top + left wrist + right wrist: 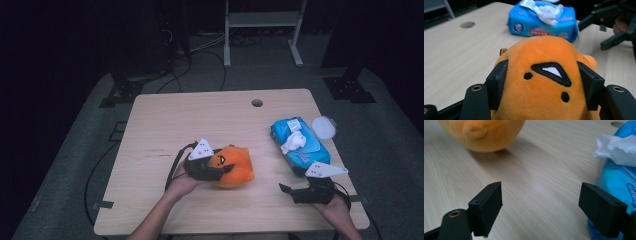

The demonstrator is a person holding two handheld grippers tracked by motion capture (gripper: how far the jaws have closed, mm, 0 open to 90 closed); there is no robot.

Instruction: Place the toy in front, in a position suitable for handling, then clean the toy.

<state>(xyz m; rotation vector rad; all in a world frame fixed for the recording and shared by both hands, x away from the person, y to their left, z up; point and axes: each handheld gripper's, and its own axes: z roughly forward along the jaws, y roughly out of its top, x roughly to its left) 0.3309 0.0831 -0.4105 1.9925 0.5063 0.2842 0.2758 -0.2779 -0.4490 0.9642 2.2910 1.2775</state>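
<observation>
from the high view, my left tool [221, 170] is closed on the orange plush toy [235, 167], which sits near the middle of the worktop [165, 120], a little toward my side. my right tool [292, 191] rests low at the right near edge, with its jaws apart and nothing between them. the blue wipes pack [300, 142] lies just beyond the right tool, and a white lid [324, 127] is beside the pack's far corner. the toy is to the left of the right tool, with bare wood between them.

in the left gripper view, both black pads press into the sides of the plush toy [544, 82]. behind it i see the wipes pack [541, 20] and, at the upper right, my right tool [599, 31] with its jaws spread.

in the right gripper view, my right tool [539, 202] is open over bare wood. the plush toy [484, 133] is ahead and to the left, and the wipes pack [614, 177] is touching or almost touching the right jaw. i think the left hand is clearly the nearer one for any move of the toy.
</observation>
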